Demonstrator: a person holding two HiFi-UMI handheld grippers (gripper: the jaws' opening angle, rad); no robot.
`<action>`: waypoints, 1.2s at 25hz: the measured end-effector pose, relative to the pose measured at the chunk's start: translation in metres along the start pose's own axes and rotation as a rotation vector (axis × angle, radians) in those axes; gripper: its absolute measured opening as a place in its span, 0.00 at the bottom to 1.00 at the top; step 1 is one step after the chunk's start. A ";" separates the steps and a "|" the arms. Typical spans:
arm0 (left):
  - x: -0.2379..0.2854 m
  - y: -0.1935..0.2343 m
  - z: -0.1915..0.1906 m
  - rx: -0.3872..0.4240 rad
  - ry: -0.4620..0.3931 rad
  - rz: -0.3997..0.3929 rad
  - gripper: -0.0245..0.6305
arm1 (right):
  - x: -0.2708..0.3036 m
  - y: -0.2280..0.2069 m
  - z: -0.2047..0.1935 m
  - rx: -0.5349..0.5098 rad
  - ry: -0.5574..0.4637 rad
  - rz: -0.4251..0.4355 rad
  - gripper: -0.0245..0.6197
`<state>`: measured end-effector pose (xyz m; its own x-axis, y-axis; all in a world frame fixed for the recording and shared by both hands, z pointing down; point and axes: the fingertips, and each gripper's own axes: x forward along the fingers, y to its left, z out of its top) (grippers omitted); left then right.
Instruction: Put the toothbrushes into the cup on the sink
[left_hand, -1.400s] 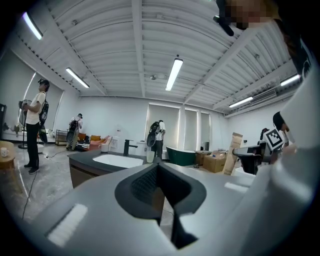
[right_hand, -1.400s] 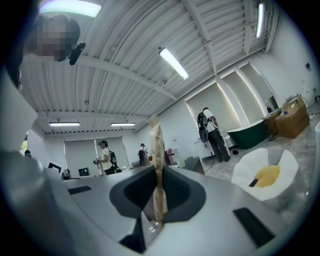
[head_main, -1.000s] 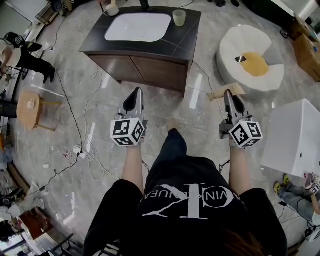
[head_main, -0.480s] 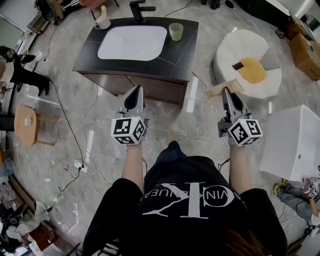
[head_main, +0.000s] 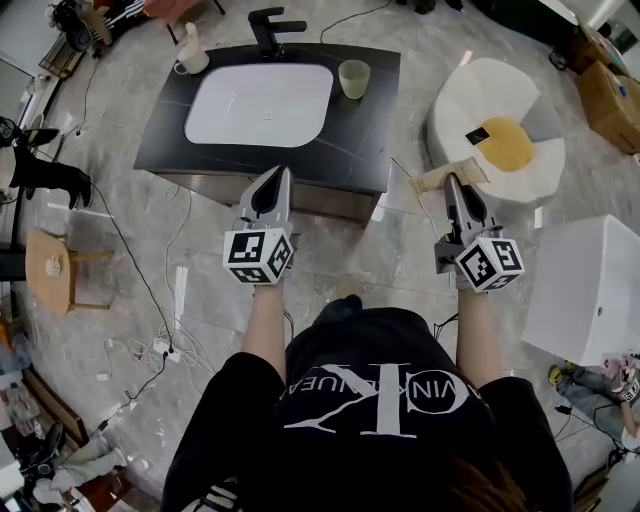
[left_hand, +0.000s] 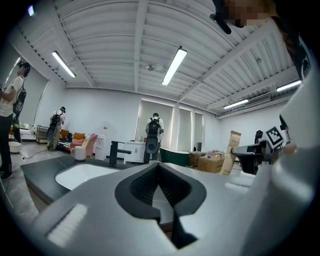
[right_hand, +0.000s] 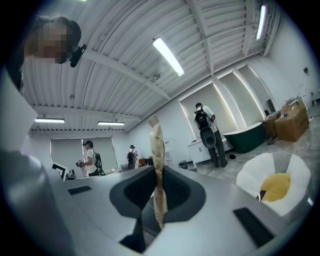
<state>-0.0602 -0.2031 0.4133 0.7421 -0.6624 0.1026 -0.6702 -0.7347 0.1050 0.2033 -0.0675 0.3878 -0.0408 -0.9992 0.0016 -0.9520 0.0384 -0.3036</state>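
A pale green cup stands at the back right of the dark sink counter, beside the white basin. My right gripper is shut on a tan toothbrush that lies crosswise at its tip, over the floor to the right of the counter's front corner. In the right gripper view that toothbrush stands as a beige strip pinched between the jaws of the right gripper. My left gripper hangs at the counter's front edge, shut with nothing in it; the left gripper view shows this left gripper with its jaws together.
A black faucet and a white mug stand at the counter's back. A round white cushion lies to the right, with a white box nearer me. Cables and a small wooden stool are on the floor at left.
The person has stepped toward the sink, so the counter has come nearer to both grippers. Both grippers stay shut, the right one still on the toothbrush.
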 end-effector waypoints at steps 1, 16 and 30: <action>0.006 0.004 0.000 -0.001 0.001 -0.006 0.06 | 0.006 -0.001 0.000 0.000 -0.001 -0.002 0.11; 0.061 0.005 -0.032 -0.076 0.052 -0.079 0.06 | 0.053 0.000 -0.008 -0.007 0.054 0.016 0.11; 0.089 0.080 -0.007 -0.078 0.019 0.139 0.06 | 0.180 -0.012 0.009 0.028 0.060 0.209 0.11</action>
<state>-0.0480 -0.3197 0.4379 0.6423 -0.7536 0.1401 -0.7656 -0.6218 0.1651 0.2103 -0.2478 0.3835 -0.2554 -0.9668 -0.0075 -0.9121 0.2435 -0.3298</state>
